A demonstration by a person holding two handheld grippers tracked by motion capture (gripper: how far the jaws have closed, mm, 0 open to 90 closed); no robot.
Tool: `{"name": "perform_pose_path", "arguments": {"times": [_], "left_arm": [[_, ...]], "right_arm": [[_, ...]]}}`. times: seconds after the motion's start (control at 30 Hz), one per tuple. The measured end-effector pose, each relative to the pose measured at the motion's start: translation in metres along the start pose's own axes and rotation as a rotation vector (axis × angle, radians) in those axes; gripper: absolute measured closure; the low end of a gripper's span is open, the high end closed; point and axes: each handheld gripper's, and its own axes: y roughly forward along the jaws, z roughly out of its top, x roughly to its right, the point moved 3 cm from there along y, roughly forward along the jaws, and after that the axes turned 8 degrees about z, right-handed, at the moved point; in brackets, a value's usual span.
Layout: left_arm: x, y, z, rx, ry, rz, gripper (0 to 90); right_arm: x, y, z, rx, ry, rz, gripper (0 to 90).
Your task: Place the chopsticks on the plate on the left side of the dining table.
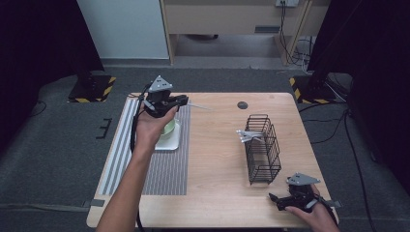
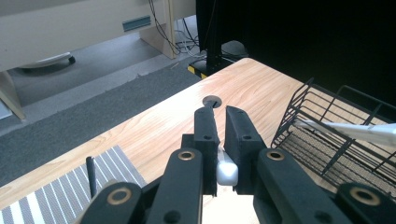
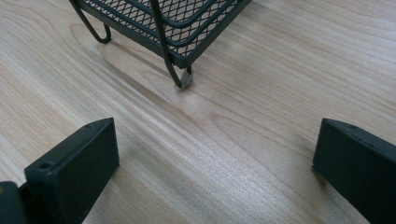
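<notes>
While the left hand-held gripper (image 1: 183,100) hangs at the upper left of the high view, above a tray (image 1: 177,142) on a striped mat (image 1: 167,169), its jaws are clamped on the white handle of a thin utensil (image 2: 227,171). It looks light, stiff and smooth, so a grip near the handle's end may let it swivel. Right of centre stands a black wire basket (image 1: 263,150) holding similar pale utensils (image 1: 249,136). The right hand-held gripper (image 1: 274,200) rests with jaws apart on the grained wooden counter (image 1: 217,159).
</notes>
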Motion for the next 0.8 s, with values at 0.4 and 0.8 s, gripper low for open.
{"name": "perform_pose_path", "arguments": {"times": [0.4, 0.8], "left_arm": [[-0.015, -0.002, -0.022, -0.034, 0.004, 0.037, 83.0], [-0.025, 0.003, -0.052, -0.061, -0.023, 0.055, 83.0]], "right_arm": [[0.000, 0.000, 0.000, 0.000, 0.000, 0.000, 0.3], [0.000, 0.000, 0.000, -0.001, 0.003, -0.003, 0.3]]}}
